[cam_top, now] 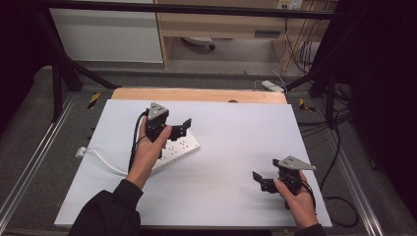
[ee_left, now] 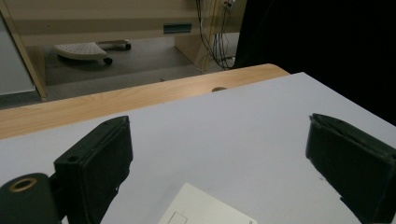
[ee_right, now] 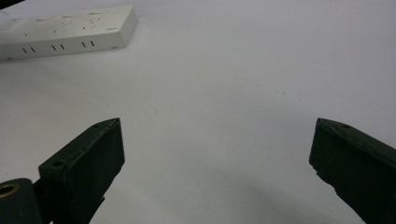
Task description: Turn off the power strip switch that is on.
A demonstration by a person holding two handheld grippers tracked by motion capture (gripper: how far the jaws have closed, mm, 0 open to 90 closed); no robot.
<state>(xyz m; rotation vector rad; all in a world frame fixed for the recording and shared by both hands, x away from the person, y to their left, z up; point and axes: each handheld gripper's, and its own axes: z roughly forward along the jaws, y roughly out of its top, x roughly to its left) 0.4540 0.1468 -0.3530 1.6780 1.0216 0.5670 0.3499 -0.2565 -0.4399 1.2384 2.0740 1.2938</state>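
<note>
left gripper (cam_top: 180, 127) hovers jaws spread over the power strip (cam_top: 181, 147), likely lining up a grab; right gripper (cam_top: 261, 180) idles spread on the white surface (cam_top: 236, 147).

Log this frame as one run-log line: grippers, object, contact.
left gripper: open, over power strip, no grip | right gripper: open, empty, apart from strip | power strip: flat on white board

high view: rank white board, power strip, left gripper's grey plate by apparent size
1. White board, largest by far.
2. Power strip, partly hidden by the left hand.
3. Grey plate on the left gripper, smallest; it sits higher, nearer the camera, yet looks smallest.
</note>
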